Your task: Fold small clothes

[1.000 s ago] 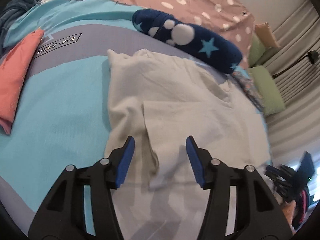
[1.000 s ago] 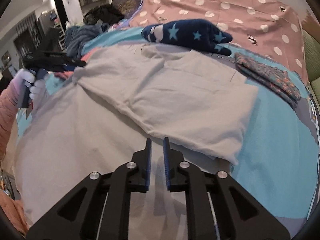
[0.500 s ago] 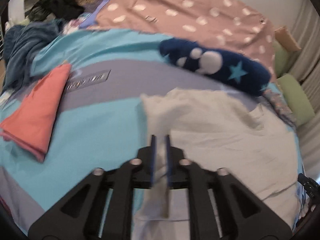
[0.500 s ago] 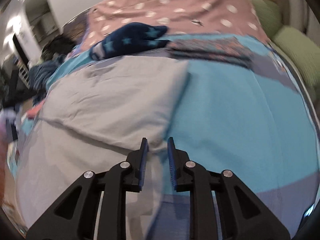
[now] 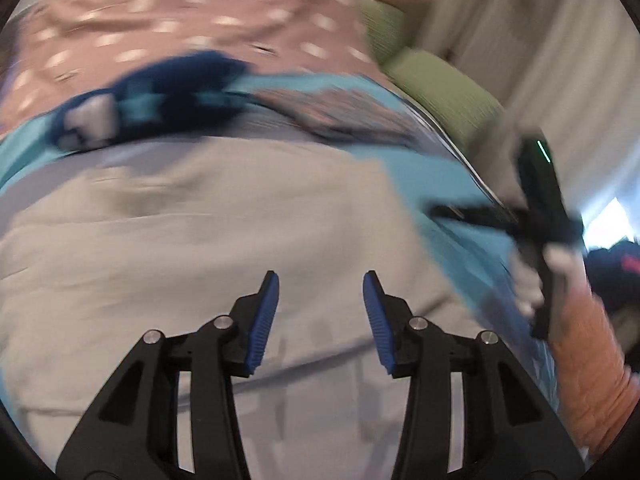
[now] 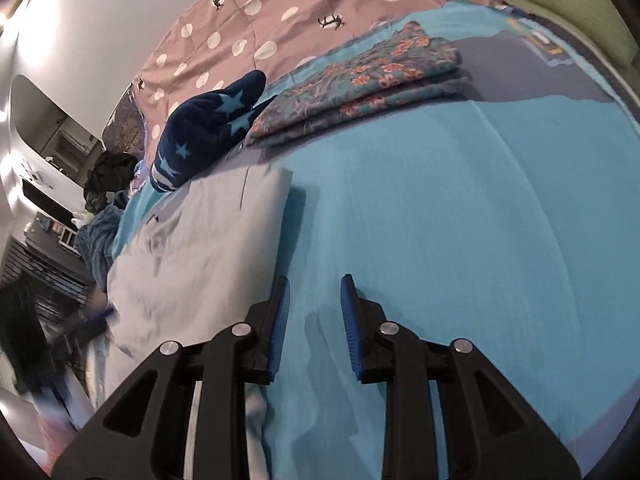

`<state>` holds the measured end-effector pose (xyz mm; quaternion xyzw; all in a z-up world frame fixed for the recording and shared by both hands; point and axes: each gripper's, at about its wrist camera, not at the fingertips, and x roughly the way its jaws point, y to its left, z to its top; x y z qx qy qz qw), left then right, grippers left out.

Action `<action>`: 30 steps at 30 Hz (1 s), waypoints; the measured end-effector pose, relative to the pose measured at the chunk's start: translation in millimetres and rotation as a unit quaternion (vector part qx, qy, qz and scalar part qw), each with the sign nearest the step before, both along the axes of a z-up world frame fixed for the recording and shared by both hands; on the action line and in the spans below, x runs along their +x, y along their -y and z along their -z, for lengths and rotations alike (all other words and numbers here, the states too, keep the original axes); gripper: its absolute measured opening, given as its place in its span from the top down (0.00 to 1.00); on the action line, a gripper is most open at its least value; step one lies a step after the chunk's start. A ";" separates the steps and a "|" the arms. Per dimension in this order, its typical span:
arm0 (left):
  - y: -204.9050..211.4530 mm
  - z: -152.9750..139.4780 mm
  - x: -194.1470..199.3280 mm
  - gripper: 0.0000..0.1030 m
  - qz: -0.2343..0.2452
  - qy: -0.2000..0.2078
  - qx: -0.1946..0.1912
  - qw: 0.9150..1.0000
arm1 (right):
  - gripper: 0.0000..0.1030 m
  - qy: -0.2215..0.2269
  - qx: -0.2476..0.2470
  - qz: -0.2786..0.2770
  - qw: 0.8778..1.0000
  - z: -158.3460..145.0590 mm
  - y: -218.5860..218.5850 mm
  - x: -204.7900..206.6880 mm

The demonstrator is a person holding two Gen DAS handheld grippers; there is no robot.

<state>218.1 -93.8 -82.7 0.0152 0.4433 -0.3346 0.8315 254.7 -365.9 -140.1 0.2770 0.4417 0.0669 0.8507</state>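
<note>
A pale grey garment (image 5: 200,240) lies spread and partly folded on the blue bed sheet (image 6: 460,220). My left gripper (image 5: 320,300) is open and empty, hovering over the garment's near part. In the right wrist view the garment (image 6: 208,248) lies at the left. My right gripper (image 6: 314,312) is open and empty above the sheet, its left finger at the garment's right edge. The right gripper (image 5: 540,224) also shows blurred at the right of the left wrist view.
A navy star-patterned item (image 6: 208,124) lies beyond the garment. A folded floral cloth (image 6: 372,76) lies on the sheet at the back right. A pink dotted quilt (image 6: 300,12) covers the back. Green cushions (image 5: 440,84) stand at the bed's right edge.
Both grippers have opened from shut. The left gripper has swung right across the garment, with the view now blurred. The right gripper has moved right, off the garment to its right edge.
</note>
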 end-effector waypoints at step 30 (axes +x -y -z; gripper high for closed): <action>108.5 -10.6 157.0 0.98 0.038 -0.083 -0.054 0.994 | 0.68 0.058 -0.062 -0.038 0.996 6.5 -22.3 -58.3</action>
